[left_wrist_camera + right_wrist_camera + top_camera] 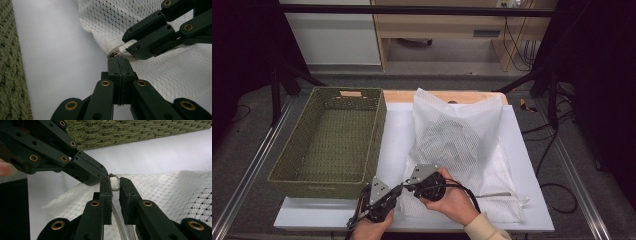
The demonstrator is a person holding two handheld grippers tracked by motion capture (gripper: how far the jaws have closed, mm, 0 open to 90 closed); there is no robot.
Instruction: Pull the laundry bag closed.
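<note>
White tabletop, green woven basket, left tool clamped on mesh bag corner, right tool gripping zipper pull.

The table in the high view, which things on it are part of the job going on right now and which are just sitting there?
In use:
- white mesh laundry bag with dark clothing inside
- its white zipper pull, between the right tool's jaws
- left tool, shut at the bag's corner beside the pull

Just sitting there:
- green woven basket, left of the bag
- white table top
</note>
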